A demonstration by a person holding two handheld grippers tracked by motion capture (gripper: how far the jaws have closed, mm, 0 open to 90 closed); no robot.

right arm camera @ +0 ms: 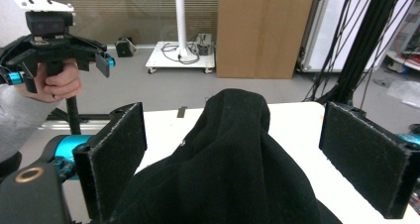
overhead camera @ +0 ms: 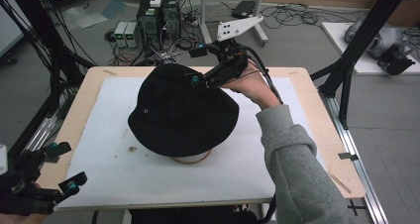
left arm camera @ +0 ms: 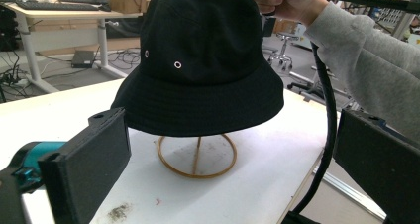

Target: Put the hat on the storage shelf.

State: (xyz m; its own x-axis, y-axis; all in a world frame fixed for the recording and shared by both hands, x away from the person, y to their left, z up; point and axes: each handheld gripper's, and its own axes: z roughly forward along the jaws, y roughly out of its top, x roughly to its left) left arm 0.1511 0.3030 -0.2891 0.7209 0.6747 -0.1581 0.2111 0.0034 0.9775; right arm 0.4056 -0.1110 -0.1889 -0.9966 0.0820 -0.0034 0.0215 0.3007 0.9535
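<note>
nearest the person, at the front left corner of the surface point(overhead camera: 89, 92), the left tongs point(overhead camera: 62, 167) hang off the edge with their jaws spread and nothing between them; in the left gripper view the two dark pads frame the scene and touch nothing.

further in, at the middle of the white sheet, the black bucket hat point(overhead camera: 183, 110) sits on a thin wire stand point(left arm camera: 197, 157), whose round base ring rests on the sheet under the front brim. the hat's crown stands upright, so its long axis runs straight up from the stand, with the brim drooping around it.

beyond that, at the far right side of the crown, the right tongs point(overhead camera: 198, 80) lie at the hat's top, held by the right hand point(overhead camera: 250, 87) in a grey sleeve. their jaws are spread wide: in the right gripper view the pads stand to either side of the crown, with black fabric bulging up between them and no pad pressing on it.

so the hat lies directly under and between the right jaws, while it is well apart from the left tongs, forward and to their right. the right hand is by far the nearer, and i judge any next grip or adjustment falls to it.
</note>
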